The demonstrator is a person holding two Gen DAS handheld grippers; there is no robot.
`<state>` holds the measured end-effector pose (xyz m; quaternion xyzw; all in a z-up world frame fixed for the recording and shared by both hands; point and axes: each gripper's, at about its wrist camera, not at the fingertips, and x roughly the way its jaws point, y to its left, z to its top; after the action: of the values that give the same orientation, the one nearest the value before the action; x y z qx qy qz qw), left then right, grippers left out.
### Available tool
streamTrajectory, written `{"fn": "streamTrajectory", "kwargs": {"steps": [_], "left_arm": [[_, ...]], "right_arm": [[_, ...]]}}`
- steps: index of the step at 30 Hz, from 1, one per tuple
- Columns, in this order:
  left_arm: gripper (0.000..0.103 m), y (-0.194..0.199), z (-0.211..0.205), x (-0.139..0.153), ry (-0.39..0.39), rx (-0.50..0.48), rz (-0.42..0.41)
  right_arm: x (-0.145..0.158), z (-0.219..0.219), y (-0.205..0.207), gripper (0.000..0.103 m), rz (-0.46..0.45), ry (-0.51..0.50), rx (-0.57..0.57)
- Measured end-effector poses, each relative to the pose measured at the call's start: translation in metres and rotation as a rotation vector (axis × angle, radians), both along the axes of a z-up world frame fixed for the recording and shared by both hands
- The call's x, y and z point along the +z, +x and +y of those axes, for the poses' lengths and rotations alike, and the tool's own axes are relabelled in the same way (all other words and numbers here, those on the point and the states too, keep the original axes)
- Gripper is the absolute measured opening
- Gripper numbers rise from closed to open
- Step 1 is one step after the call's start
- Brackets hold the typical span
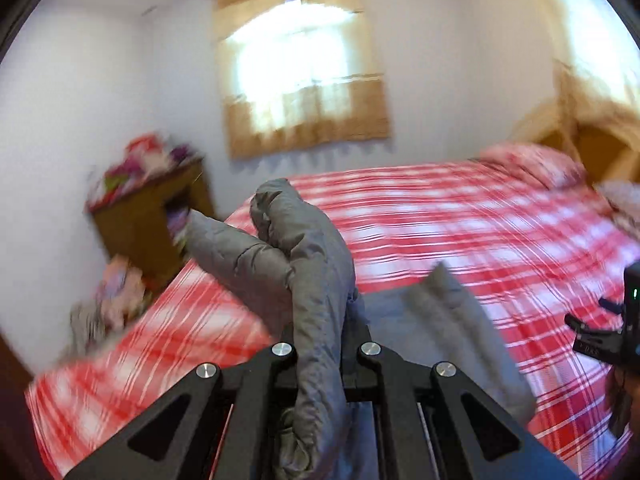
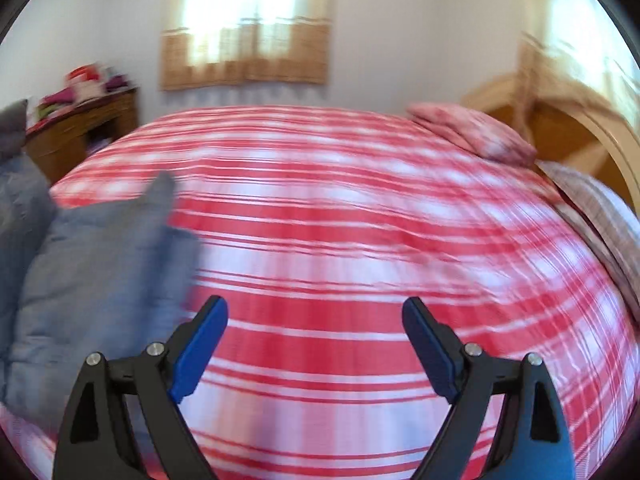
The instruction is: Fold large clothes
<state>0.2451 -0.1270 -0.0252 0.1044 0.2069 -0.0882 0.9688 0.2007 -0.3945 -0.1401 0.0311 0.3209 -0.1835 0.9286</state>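
Daylight is pouring through a window (image 2: pixel 248 8) in the far white wall (image 1: pixel 100 92), glowing through a tan curtain (image 1: pixel 304 120) that is covering it, and a second bright opening (image 1: pixel 592 24) is showing on the right. A bed (image 2: pixel 360 240) under a red-and-white plaid cover is filling most of the room, with a pink patterned pillow (image 2: pixel 472 132) lying at its right end against a pale wooden headboard (image 2: pixel 600 128). On the left a brown wooden dresser (image 2: pixel 80 128) is standing against the wall, carrying a heap of colourful folded cloth (image 2: pixel 84 84) — all blurred.
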Motion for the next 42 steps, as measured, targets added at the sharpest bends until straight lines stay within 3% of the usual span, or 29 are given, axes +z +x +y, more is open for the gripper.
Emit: {"fn": "streamTrajectory", "kwargs": {"steps": [6, 10, 12, 16, 17, 18, 19, 21, 22, 24, 26, 27, 30, 31, 33, 36, 39, 42], "left_arm": [[0.005, 0.004, -0.144, -0.067, 0.254, -0.167, -0.007], [0.005, 0.001, -0.203, -0.124, 0.406, -0.24, 0.041], [0.008, -0.007, -0.222, -0.147, 0.5, -0.283, 0.012], [0.014, -0.028, -0.233, -0.143, 0.576, -0.317, -0.06], [0.021, -0.036, -0.232, -0.134, 0.579, -0.317, -0.09], [0.026, -0.042, -0.231, -0.126, 0.575, -0.321, -0.114], [0.043, -0.05, -0.228, -0.114, 0.559, -0.329, -0.139], [0.092, -0.069, -0.216, -0.085, 0.506, -0.34, -0.214], [0.097, -0.076, -0.207, -0.072, 0.479, -0.339, -0.247], [0.097, -0.082, -0.19, -0.056, 0.433, -0.326, -0.277], [0.097, -0.069, -0.161, -0.04, 0.391, -0.259, -0.243], [0.097, -0.059, -0.148, -0.037, 0.374, -0.217, -0.22], [0.097, 0.003, -0.085, -0.032, 0.322, 0.014, -0.084], [0.097, 0.016, -0.068, -0.033, 0.315, 0.073, -0.046], [0.097, 0.06, -0.022, -0.038, 0.268, 0.256, 0.046], [0.097, 0.103, 0.02, -0.045, 0.206, 0.435, 0.117], [0.097, 0.127, 0.037, -0.052, 0.139, 0.506, 0.155], [0.097, 0.133, 0.037, -0.057, 0.089, 0.503, 0.175]], "right_arm": [[-0.019, -0.056, -0.028, 0.091, -0.002, 0.065, -0.089], [-0.031, -0.063, -0.038, 0.091, 0.002, 0.096, -0.095], [-0.036, -0.065, -0.04, 0.091, 0.0, 0.112, -0.091], [-0.039, -0.071, -0.038, 0.091, 0.004, 0.118, -0.09], [-0.039, -0.071, -0.038, 0.091, 0.004, 0.117, -0.09], [-0.038, -0.072, -0.037, 0.091, 0.004, 0.114, -0.091], [-0.036, -0.072, -0.035, 0.091, 0.005, 0.11, -0.094], [-0.032, -0.074, -0.033, 0.091, 0.005, 0.107, -0.101], [-0.027, -0.073, -0.032, 0.091, 0.004, 0.102, -0.103], [-0.016, -0.07, -0.029, 0.091, 0.002, 0.09, -0.097], [0.001, -0.063, -0.022, 0.089, -0.001, 0.087, -0.067], [0.011, -0.058, -0.016, 0.082, -0.002, 0.091, -0.044], [0.044, -0.033, 0.008, 0.068, -0.008, 0.113, 0.041], [0.057, -0.02, 0.02, 0.058, -0.01, 0.115, 0.07], [0.078, 0.012, 0.046, 0.054, 0.001, 0.08, 0.113], [0.099, 0.059, 0.093, 0.054, 0.031, 0.063, 0.142], [0.109, 0.105, 0.135, 0.054, 0.058, 0.046, 0.177], [0.103, 0.136, 0.165, 0.041, 0.062, 0.066, 0.201]]}}
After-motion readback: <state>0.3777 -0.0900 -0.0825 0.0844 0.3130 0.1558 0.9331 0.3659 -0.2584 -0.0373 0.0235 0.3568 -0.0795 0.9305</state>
